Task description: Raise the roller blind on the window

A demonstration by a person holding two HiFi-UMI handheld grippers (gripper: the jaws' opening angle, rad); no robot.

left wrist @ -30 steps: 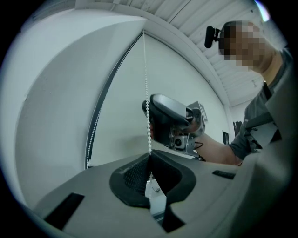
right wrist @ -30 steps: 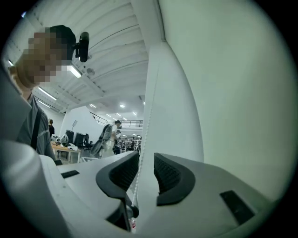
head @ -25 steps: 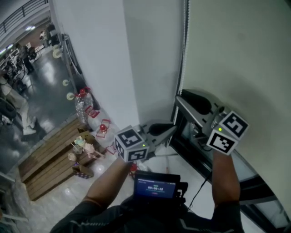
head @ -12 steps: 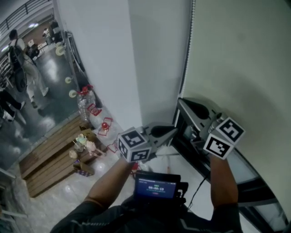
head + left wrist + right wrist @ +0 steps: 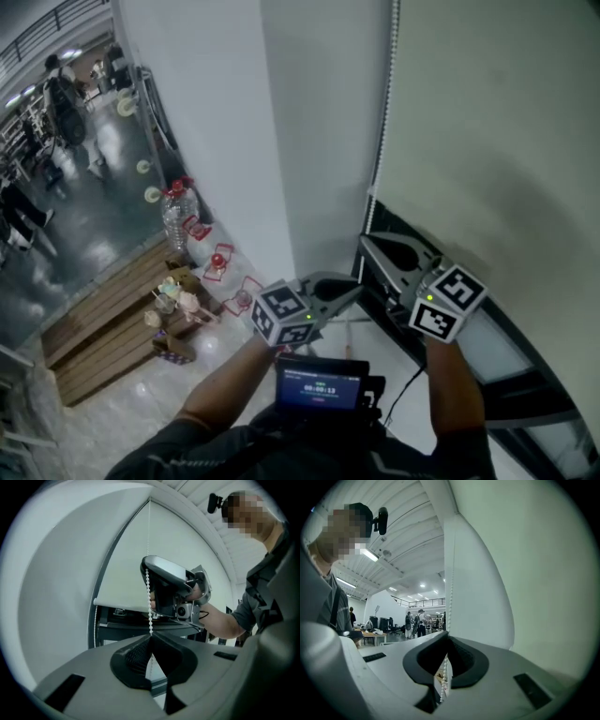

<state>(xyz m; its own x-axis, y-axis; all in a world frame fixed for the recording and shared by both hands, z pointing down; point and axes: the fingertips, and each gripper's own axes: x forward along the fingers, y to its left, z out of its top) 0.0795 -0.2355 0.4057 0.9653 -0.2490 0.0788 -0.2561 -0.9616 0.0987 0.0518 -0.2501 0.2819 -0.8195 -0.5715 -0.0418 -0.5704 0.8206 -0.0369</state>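
Both tools grip the bead chain: my left tool clenched low, my right tool, jaws just closed, apparently higher up. The roller blind hangs beside them.

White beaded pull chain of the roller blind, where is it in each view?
Head view: the white beaded pull chain runs down the left edge of the pale roller blind, upper centre.
Left gripper view: chain centre, hanging into the shut left tool.
Right gripper view: chain centre, pinched by the right tool, whose jaws have just been closing.
Shared landmark: the blind.
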